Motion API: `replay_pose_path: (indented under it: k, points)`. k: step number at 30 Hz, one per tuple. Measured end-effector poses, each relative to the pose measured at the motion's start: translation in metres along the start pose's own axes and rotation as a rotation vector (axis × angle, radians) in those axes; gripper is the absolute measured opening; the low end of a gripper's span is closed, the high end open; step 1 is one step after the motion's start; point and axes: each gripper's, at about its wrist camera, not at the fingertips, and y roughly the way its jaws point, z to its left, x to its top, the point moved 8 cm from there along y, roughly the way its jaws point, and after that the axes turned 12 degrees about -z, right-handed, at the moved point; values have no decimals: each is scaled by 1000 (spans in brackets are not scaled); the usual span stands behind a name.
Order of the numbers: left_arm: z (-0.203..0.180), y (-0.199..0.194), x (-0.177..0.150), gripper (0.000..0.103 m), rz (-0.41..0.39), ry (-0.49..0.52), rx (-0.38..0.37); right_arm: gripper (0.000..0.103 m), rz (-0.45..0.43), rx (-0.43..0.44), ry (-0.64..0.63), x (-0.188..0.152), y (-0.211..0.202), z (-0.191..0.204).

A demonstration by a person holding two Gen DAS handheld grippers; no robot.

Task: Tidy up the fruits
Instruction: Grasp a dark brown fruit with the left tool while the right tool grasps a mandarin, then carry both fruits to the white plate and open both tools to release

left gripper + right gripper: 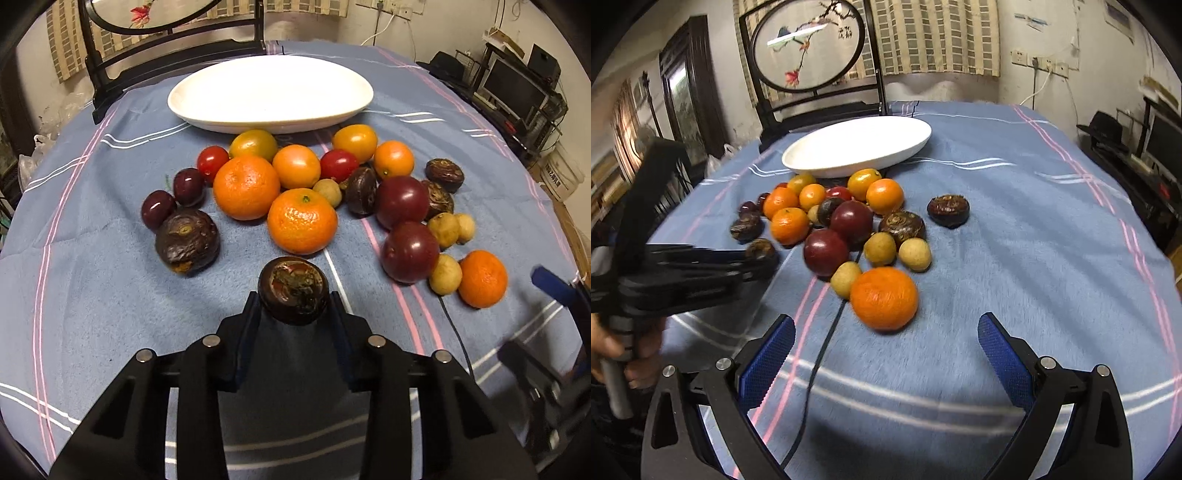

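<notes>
Blue cloth with pink and white stripes (92,295) covers the table where the fruits lie. Left gripper (294,295) has its two fingers pressed on a dark brown water chestnut (293,290), one finger at each side, so the jaws stand narrow and hold it. Right gripper (886,339) is wide open with nothing between its blue pads (768,354); it hovers above the cloth, and an orange mandarin (884,297) lies just in front of it.

Beyond the held chestnut, the pile of fruits (306,184) rests loose on the cloth: mandarins, small red and yellow tomatoes, dark purple plums, wrinkled passion fruits, pale longans and more water chestnuts. One water chestnut (948,210) lies apart, to the right of the pile.

Behind the pile stands a white oval plate (269,94), and its inside is bare white. The nearest yellow tomato almost touches its rim.

Farther back, a round embroidered screen (809,48) in a dark frame shows flowers, a bird and a few characters, too small for me to read.
</notes>
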Motion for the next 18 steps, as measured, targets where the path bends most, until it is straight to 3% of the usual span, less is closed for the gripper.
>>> replay_pose_path:
  k: [2,7,10,13,18]
  points:
    - [3,-5,1,36,-14,3,2,96,34,-6,-28,1,10,1]
    - [10,-18,2,36,-40,14,-7,62,104,-17,-68,1,31,-1]
    - [15,-22,4,36,-48,24,-9,45,134,28,-64,-3,41,1]
    - [21,-24,6,36,-47,40,-11,43,129,44,-69,1,37,3]
    - [32,-41,37,36,-100,58,-24,43,-5,141,-13,42,6,9]
